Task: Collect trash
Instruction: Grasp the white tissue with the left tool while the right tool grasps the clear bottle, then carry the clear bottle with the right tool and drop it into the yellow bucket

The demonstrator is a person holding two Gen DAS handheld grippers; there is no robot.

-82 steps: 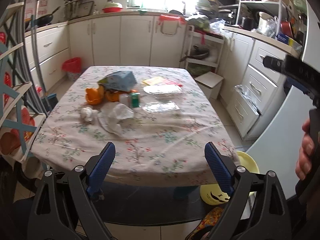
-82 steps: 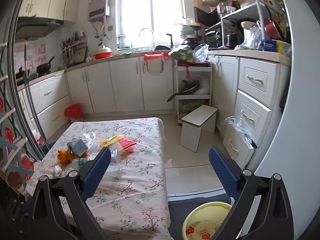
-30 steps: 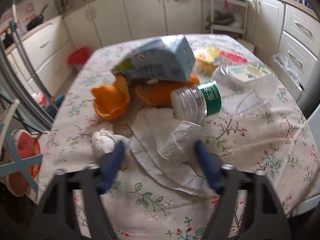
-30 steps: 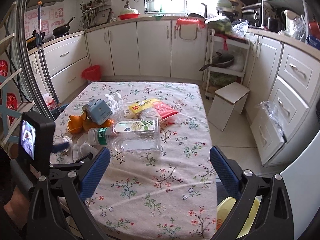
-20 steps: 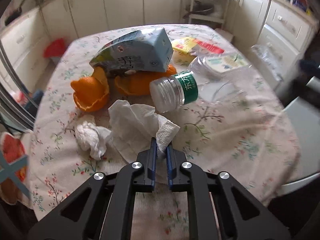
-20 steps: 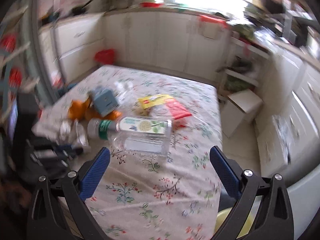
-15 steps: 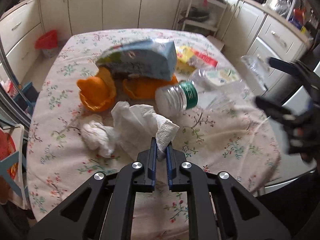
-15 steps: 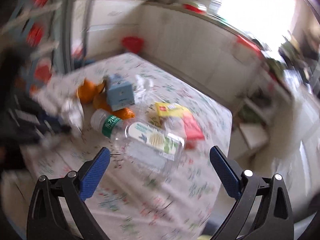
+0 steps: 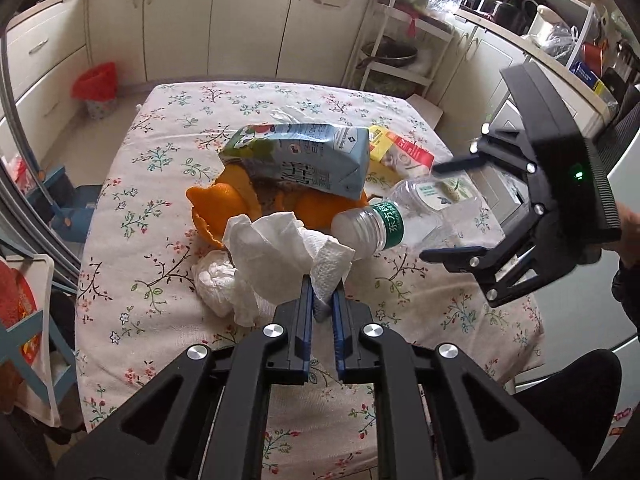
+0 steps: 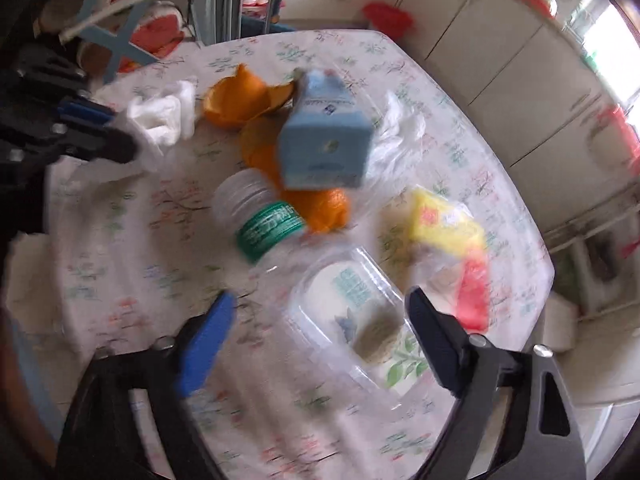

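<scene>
Right now the left gripper (image 9: 320, 308) is pinched tight on a corner of the tissue (image 9: 280, 252), whose loose sheet drapes toward ten o'clock over a second crumpled wad (image 9: 218, 280) lying on the tablecloth (image 9: 132, 184). Most of the tissue appears to hang free rather than sit between the pads, so my worry is that it tears or slips out if it is pulled away quickly, and the trailing edge could drag the wad along or off the table.

At two o'clock in the left view, the right gripper (image 10: 316, 320) comes over the clear bottle (image 10: 348, 312), which lies on its side with its cap end (image 9: 356, 232) toward the tissue. Its jaws are closing, the bottle's body lies between them, and the pads do not yet appear to press on it. The right view is heavily blurred, so exact contact is hard to judge.

Thin clear plastic like this likely crushes or squirts sideways if squeezed off-centre; a round bottle could roll toward six o'clock and off the table edge. Just beyond the cap, at twelve o'clock, the blue carton (image 9: 304, 160) rests on orange peels (image 9: 216, 204), so a nudged bottle might topple that pile. A yellow and red wrapper (image 10: 452, 232) lies near the bottle at one o'clock in the right view and could get caught in the grip by mistake.
</scene>
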